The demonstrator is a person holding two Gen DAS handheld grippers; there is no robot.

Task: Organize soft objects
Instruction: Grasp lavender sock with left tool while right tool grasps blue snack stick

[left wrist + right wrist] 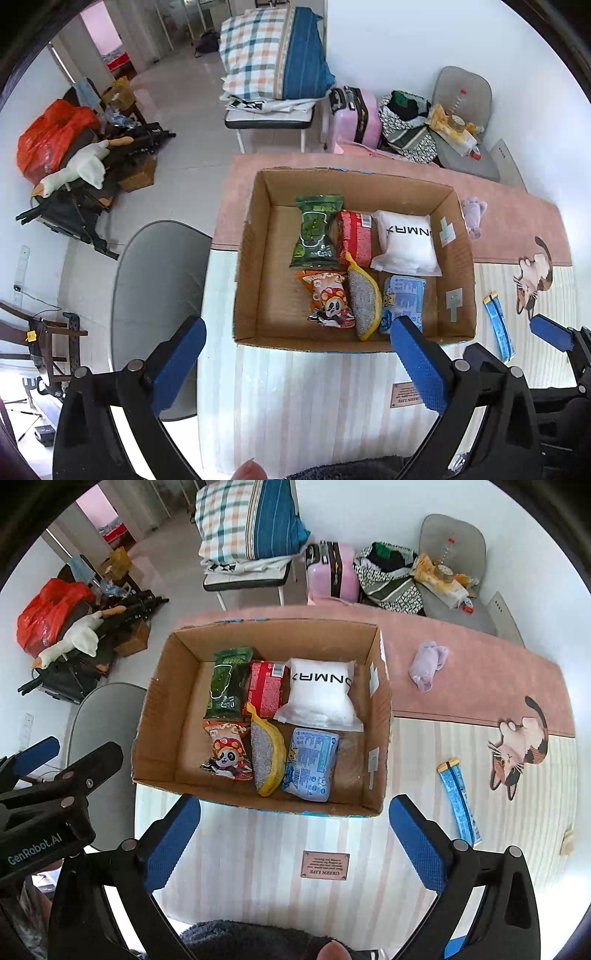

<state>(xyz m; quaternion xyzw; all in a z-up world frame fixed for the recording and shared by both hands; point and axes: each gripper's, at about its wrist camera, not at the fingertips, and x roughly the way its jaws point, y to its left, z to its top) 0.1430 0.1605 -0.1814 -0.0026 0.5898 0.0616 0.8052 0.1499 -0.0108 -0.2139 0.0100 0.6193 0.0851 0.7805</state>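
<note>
A cardboard box [258, 236] [162, 686] stands on the table and holds several soft packs: a green packet [317, 230] [227, 683], a red packet [356, 236] [266, 686], a white pillow pack [406, 240] [319, 694], a panda snack bag [327, 301] [225, 751], a yellow-edged sponge [364, 299] [267, 753] and a blue pack [404, 301] [312, 762]. My left gripper [299, 343] hangs open above the box's near wall, nothing between its pads. My right gripper [295, 819] is open too, empty, above the near wall. A lilac cloth [472, 214] [428, 662] and a blue sachet [499, 326] [460, 801] lie outside the box.
A mat with a cat picture [517, 746] covers the table. A grey chair [159, 295] stands at the table's left edge. Behind the table are a pink suitcase [332, 572], a chair with bags [454, 572] and a chair with folded bedding [273, 59].
</note>
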